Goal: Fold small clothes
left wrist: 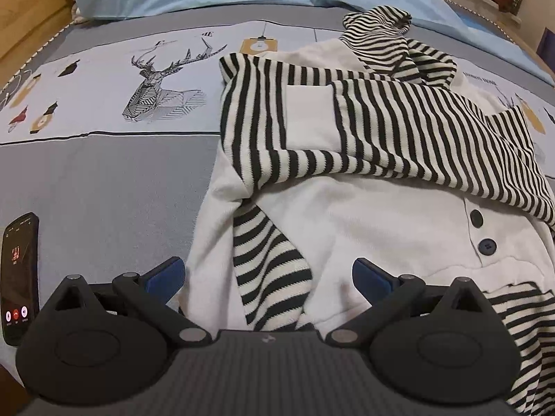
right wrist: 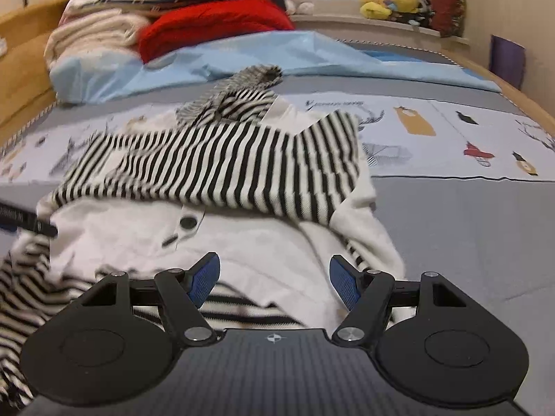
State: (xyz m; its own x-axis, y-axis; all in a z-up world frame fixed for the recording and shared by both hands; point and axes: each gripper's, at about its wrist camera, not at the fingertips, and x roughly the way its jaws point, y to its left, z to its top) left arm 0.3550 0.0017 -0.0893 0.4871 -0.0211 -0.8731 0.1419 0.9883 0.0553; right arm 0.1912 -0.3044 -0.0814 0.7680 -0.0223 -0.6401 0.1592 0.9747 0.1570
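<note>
A small white garment with black-and-white striped sleeves and hood [left wrist: 364, 215] lies on the bed. One striped sleeve [left wrist: 399, 131] is folded across its white body, and two dark buttons [left wrist: 480, 232] show on the front. My left gripper [left wrist: 267, 274] hovers open over the garment's near left edge, its blue pads clear of the cloth. In the right wrist view the same garment [right wrist: 215, 166] spreads ahead. My right gripper [right wrist: 274, 277] stands open above the white lower part, with nothing pressed between its blue pads. A bit of a dark gripper [right wrist: 27, 223] shows at the left edge.
A phone [left wrist: 19, 277] with a lit screen lies on the grey bedsheet [left wrist: 104, 190] at the left. A light blue cloth [right wrist: 242, 59], stacked folded laundry [right wrist: 156, 10] and plush toys [right wrist: 388, 1] sit at the far end. Wooden bed rails [right wrist: 20, 69] run along the sides.
</note>
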